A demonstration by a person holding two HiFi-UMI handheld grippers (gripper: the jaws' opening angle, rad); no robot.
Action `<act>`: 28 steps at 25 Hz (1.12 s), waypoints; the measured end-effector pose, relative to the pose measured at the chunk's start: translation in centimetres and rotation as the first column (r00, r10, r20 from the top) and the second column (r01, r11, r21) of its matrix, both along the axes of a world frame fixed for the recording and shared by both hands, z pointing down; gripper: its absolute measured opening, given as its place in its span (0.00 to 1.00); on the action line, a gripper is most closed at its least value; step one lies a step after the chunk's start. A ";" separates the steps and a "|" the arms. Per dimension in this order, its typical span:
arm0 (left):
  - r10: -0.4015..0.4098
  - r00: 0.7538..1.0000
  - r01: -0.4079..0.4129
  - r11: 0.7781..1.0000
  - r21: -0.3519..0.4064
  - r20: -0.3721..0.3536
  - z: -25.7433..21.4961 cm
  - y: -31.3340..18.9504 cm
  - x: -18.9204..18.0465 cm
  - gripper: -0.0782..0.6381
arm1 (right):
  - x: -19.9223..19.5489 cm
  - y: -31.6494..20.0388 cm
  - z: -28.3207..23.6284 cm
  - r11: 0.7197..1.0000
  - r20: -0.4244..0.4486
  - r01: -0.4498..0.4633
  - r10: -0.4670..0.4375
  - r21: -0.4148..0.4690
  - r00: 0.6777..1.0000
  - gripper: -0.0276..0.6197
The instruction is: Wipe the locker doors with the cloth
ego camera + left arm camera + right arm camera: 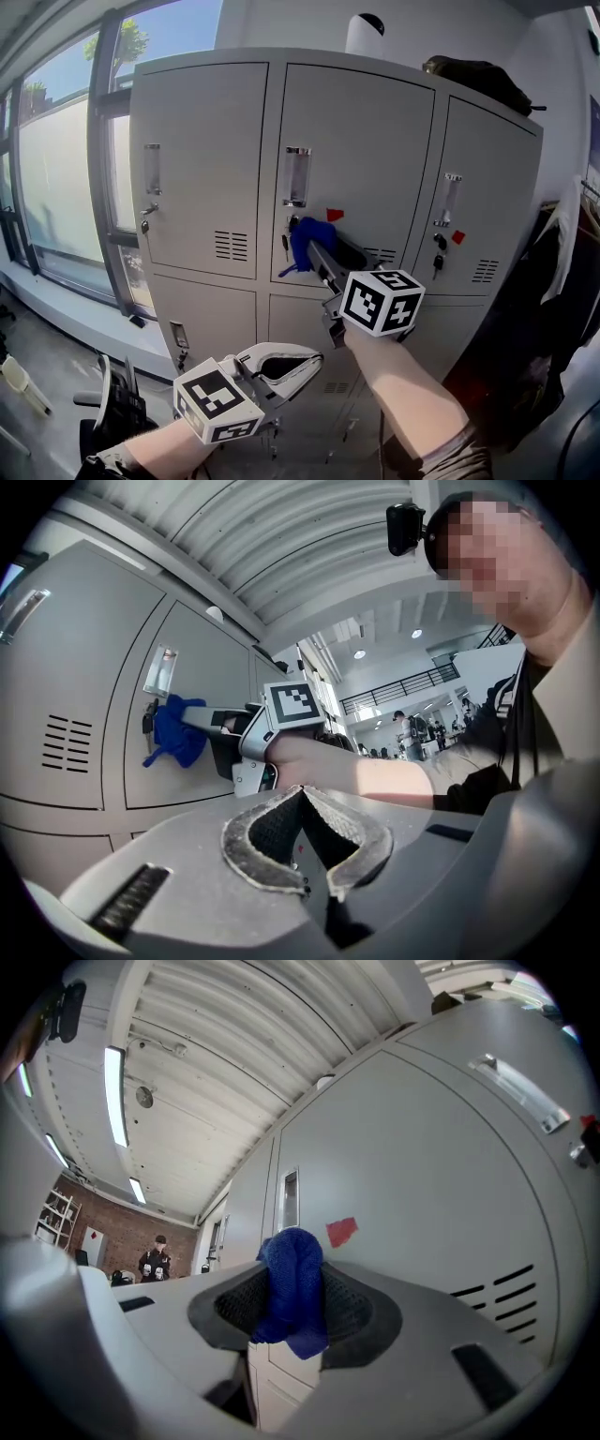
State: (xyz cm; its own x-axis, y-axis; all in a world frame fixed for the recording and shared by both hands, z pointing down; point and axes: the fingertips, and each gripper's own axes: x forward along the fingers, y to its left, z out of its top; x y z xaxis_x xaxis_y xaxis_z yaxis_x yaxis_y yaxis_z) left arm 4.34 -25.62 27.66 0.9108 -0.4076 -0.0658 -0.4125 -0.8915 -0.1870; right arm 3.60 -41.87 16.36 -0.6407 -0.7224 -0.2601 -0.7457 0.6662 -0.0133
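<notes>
right gripper view alone shows jaws pinching the blue cloth (292,1288), head view puts cloth against the middle locker door (366,159) below a red tag (335,214), right gripper (317,253) arm outstretched, left gripper (307,358) low, jaws together, empty

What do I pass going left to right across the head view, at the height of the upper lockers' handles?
Window → left door's handle → blue cloth → right door's handle → dark hanging clothes.
</notes>
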 end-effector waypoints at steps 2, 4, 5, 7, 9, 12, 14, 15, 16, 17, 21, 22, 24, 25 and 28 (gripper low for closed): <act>-0.011 1.000 0.011 1.000 -0.004 0.000 0.1 -0.1 -0.5 0.12 | -0.6 -0.3 0.2 1.000 0.001 0.003 -0.003 -0.005 1.000 0.28; -0.018 1.000 0.018 1.000 -0.006 0.000 0.2 -0.2 -0.8 0.12 | -1.0 -0.6 0.6 1.000 0.010 0.006 -0.006 -0.016 1.000 0.28; -0.020 1.000 0.020 1.000 -0.007 0.001 0.3 -0.2 -0.8 0.12 | -1.1 -0.8 0.8 1.000 0.014 0.007 -0.007 -0.022 1.000 0.28; -0.022 1.000 0.022 1.000 -0.008 0.001 0.4 -0.3 -0.9 0.12 | -1.1 -1.2 1.2 1.000 0.016 0.007 -0.007 -0.023 1.000 0.28; -0.022 1.000 0.022 1.000 -0.010 0.000 0.5 -0.4 -0.8 0.12 | -0.8 -1.3 1.5 1.000 0.011 0.004 -0.004 -0.019 1.000 0.28; -0.019 1.000 0.019 1.000 -0.013 0.001 0.5 -0.5 -0.5 0.12 | 0.4 -1.3 1.8 1.000 0.013 -0.004 0.004 -0.021 1.000 0.28; -0.013 1.000 0.013 1.000 -0.015 0.002 0.6 -0.5 -0.1 0.12 | 1.7 -1.2 1.8 1.000 0.015 -0.018 0.018 -0.020 1.000 0.28; -0.009 1.000 0.009 1.000 -0.015 0.002 0.6 -0.5 0.1 0.12 | 2.5 -1.1 1.8 0.999 0.016 -0.027 0.028 -0.019 0.999 0.28; -0.005 1.000 0.005 1.000 -0.015 0.002 0.6 -0.5 0.3 0.12 | 3.4 -1.1 1.8 0.999 0.018 -0.038 0.038 -0.017 0.999 0.28; -0.001 1.000 0.001 1.000 -0.015 0.002 0.6 -0.5 0.6 0.12 | 4.3 -1.0 1.8 0.999 0.021 -0.050 0.050 -0.016 0.999 0.28; 0.016 1.000 -0.016 1.000 -0.015 0.001 0.6 -0.5 1.5 0.12 | 8.8 -0.8 1.9 0.994 0.038 -0.107 0.107 -0.015 0.993 0.28; 0.019 1.000 -0.019 1.000 -0.015 0.001 0.5 -0.5 1.6 0.12 | 10.0 -0.7 1.9 0.992 0.044 -0.122 0.123 -0.015 0.991 0.28; 0.026 1.000 -0.026 1.000 -0.016 0.001 0.5 -0.6 2.0 0.12 | 12.1 -0.5 1.8 0.988 0.052 -0.154 0.155 -0.013 0.987 0.28; 0.029 1.000 -0.029 0.999 -0.016 0.001 0.5 -0.6 2.3 0.12 | 12.9 -0.4 1.8 0.985 0.053 -0.171 0.171 -0.012 0.984 0.28; 0.043 0.999 -0.043 0.999 -0.018 0.003 0.6 -0.6 3.0 0.12 | 15.0 -0.2 2.1 0.977 0.051 -0.212 0.212 -0.013 0.976 0.28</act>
